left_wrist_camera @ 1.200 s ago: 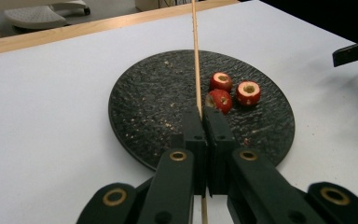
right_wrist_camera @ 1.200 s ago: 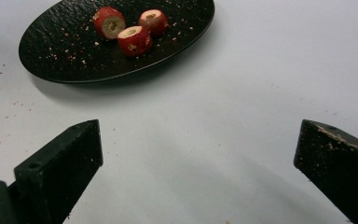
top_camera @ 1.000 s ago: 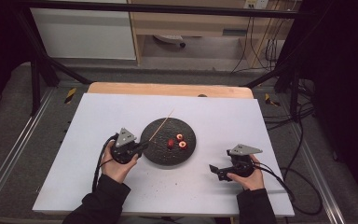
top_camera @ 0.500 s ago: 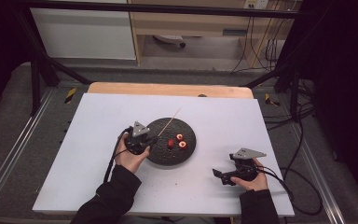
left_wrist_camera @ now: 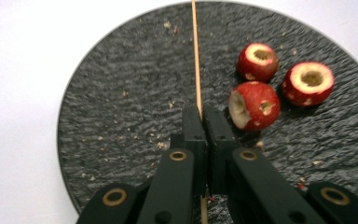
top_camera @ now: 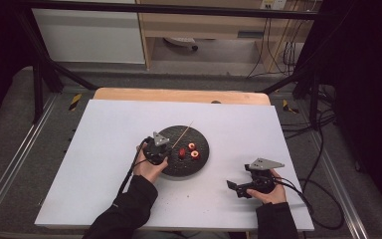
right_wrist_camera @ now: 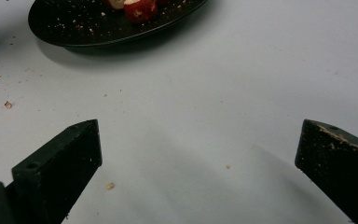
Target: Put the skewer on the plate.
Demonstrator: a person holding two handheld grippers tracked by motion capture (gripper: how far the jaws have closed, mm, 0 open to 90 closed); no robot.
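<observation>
A round black slate plate (top_camera: 201,157) lies mid-table with three cored red hawthorn fruits (top_camera: 188,150) on it. A thin wooden skewer (top_camera: 183,135) lies across the plate toward its far edge. My left gripper (top_camera: 165,151) is over the plate's left part and is shut on the skewer (left_wrist_camera: 196,56) near its lower end, just left of the nearest fruit (left_wrist_camera: 253,105); two more fruits (left_wrist_camera: 309,83) sit beyond. My right gripper (top_camera: 233,186) rests on the white table near the front right, jaws wide open over bare surface (right_wrist_camera: 200,158).
The plate's edge (right_wrist_camera: 74,39) with a fruit (right_wrist_camera: 141,9) lies ahead of the right gripper. Crumbs dot the white tabletop (top_camera: 104,149). A wooden strip (top_camera: 179,94) borders the table's far edge; cables (top_camera: 318,164) trail off to the right.
My left gripper has moved right from the table beside the plate onto the plate and has shut on the skewer. The right gripper has drifted slightly toward the front edge.
</observation>
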